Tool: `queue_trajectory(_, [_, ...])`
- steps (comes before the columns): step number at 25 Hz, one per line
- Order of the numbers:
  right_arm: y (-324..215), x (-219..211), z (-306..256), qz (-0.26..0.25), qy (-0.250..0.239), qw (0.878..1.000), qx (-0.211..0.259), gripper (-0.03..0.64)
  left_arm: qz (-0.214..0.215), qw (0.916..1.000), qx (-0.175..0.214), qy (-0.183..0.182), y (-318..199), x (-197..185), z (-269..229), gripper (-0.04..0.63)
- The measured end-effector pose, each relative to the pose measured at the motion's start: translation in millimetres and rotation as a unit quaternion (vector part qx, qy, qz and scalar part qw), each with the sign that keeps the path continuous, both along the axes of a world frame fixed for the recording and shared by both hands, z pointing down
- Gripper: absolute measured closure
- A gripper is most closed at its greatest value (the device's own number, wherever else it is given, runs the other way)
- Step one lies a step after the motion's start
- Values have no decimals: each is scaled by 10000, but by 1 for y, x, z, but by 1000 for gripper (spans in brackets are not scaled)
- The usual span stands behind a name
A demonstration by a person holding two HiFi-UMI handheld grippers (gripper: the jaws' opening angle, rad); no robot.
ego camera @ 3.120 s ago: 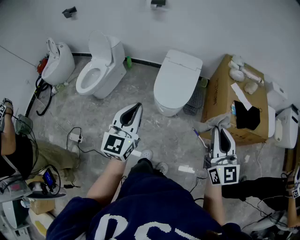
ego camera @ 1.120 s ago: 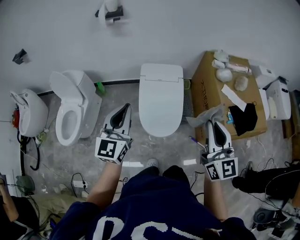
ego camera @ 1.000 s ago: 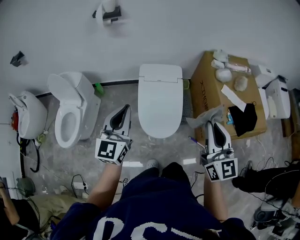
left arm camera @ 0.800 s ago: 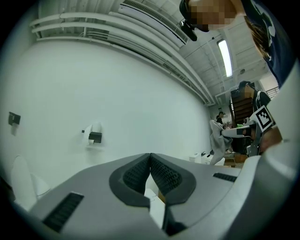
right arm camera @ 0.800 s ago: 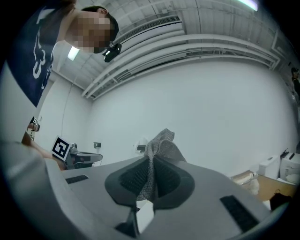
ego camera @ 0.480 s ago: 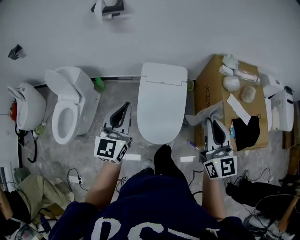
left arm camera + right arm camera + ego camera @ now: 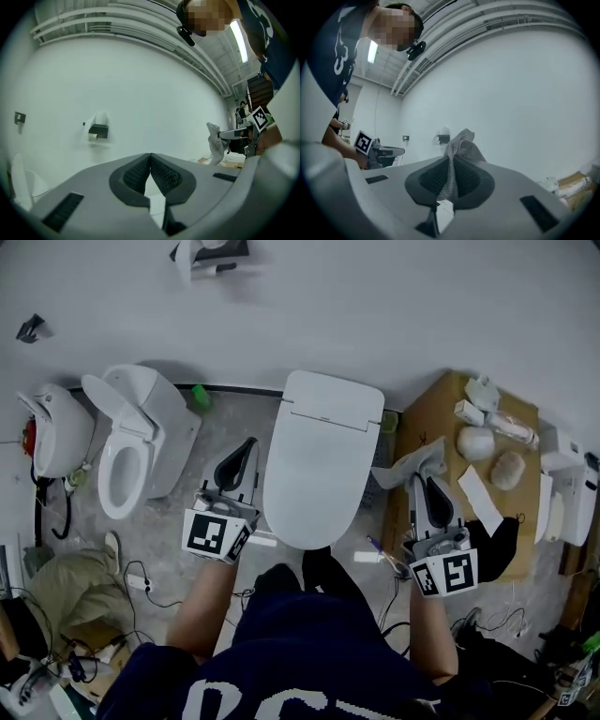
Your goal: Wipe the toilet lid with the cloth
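grey stone floor meets a white wall. toilet lid [image 7: 317, 456] is down, straight ahead of the person and between the two grippers. cloth [image 7: 401, 472] is bunched and sticks up from the right gripper [image 7: 425, 470], whose jaws are clamped on it just beside the lid's right edge. left gripper [image 7: 247, 448] hangs by the lid's left edge, jaws pressed together with nothing in them. box [image 7: 441, 418] stands at the right; a second toilet [image 7: 131, 451], lid raised, at the left.
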State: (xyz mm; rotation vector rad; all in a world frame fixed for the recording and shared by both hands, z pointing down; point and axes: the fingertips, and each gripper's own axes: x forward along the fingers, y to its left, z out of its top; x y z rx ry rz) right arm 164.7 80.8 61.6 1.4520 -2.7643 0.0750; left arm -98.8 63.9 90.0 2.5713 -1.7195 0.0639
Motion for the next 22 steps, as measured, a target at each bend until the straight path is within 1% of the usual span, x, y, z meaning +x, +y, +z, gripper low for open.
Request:
queue_trajectory(4, [-34,9,18,-96,37,9999,-134,575,-74,10000,-39,-34,-32,8,12,576])
queue_trajectory(8, [-53,5,33,-18,7,9996,-286,574,-30,10000,-12,14,-57,8,19,575])
queue_trajectory(11, [-67,1,48,52,35,9992,-401,574,-33,9998,26,168,-79,8,26,575])
queue_trajectory(16, [-84,-13,82,237,163,9974,-654,574,222,9995,-151,181,-111,7,57,575])
queue_trajectory(22, [-107,-27,144,327,394,9919,-1166,574,530,9979,-346,139,-144,7,102,575])
